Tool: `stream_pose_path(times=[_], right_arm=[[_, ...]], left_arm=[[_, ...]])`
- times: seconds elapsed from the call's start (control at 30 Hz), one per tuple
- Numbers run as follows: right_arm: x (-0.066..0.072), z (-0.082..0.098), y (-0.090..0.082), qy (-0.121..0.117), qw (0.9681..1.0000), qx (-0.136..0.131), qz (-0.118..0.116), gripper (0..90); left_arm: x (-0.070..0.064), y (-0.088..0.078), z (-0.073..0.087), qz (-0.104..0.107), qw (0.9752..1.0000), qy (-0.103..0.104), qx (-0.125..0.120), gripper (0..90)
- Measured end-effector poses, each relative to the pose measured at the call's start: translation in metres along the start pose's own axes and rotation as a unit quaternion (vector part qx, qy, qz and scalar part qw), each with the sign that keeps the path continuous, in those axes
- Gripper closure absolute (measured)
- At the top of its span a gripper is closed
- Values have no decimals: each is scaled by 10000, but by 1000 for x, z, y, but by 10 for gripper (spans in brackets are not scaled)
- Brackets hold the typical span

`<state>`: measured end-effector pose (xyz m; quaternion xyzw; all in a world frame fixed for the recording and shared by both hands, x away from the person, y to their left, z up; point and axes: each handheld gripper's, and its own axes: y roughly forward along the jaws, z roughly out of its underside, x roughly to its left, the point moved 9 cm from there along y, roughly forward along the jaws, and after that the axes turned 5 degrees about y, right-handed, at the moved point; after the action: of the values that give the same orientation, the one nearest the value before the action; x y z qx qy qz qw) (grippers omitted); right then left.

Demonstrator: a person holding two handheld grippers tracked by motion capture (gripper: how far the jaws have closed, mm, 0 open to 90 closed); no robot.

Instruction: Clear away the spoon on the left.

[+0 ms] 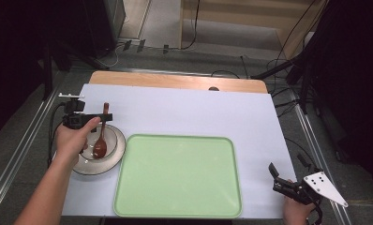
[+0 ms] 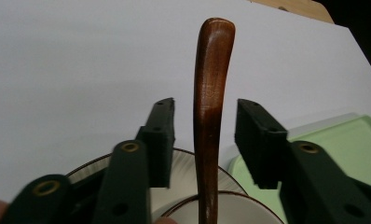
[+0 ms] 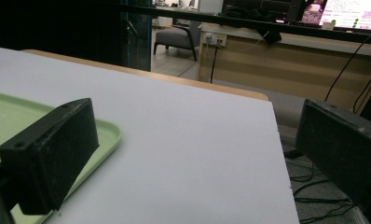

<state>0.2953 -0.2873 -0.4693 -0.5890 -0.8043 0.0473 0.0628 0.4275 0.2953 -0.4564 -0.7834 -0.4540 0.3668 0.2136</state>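
We see a wooden spoon [image 2: 208, 107], dark reddish-brown and glossy, with a slim curved handle that swells to a rounded tip. Its scoop end lies in a small bowl [image 1: 110, 140] of pale ceramic edged by a thin dark line, and the handle sticks out beyond that bowl's far rim. The bowl stands on a round plate [image 1: 120, 152] of the same pale, dark-rimmed ware, finely ribbed near its edge.

The left gripper [image 2: 205, 140] straddles the spoon handle just past the bowl's far rim: its two black blocky pads [image 2: 159, 140] flank the wood, a narrow gap showing on each side, so we read it as not yet pinching. The left hand [image 1: 74, 138] holds it over the bowl's near-left side.

Right of the bowl, with the plate's edge just beside it, lies a matte light-green tray [image 1: 128, 197], rectangular with rounded corners and a raised lip. All rest on a smooth white table [image 1: 198, 112].

Well to the right of the bowl, beyond the tray's near corner, the right gripper [image 1: 274, 176] rests with its jaws spread wide on nothing.
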Motion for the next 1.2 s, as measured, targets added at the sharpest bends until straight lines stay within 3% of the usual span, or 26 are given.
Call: stream_pose_path(times=[0.13,0.27,0.37,0.5,0.53,0.77,0.97,1.2], right_arm=[[0,0,0,7,10000,-11,-12,0],[0,0,0,4,10000,-7,-15,0],[0,0,0,6,10000,-13,-17,0],[0,0,0,7,10000,-8,-15,0],[0,0,0,3,10000,-12,-18,0],[0,0,0,1,10000,-4,-2,0],[0,0,0,-27,10000,11,2,0],[0,0,0,-5,10000,1,-8,0]], left_arm=[[-4,3,4,35,9996,194,205,790],[-8,1,2,46,9992,385,134,808],[-8,-3,1,-163,9976,671,12,848],[-14,-11,-4,16,9981,573,-222,857],[-16,-16,-7,60,9976,582,-377,857],[-21,-29,-13,214,9961,529,-674,858],[-27,-35,-15,286,9930,769,-853,858],[-39,-41,-20,374,9908,832,-999,858]])
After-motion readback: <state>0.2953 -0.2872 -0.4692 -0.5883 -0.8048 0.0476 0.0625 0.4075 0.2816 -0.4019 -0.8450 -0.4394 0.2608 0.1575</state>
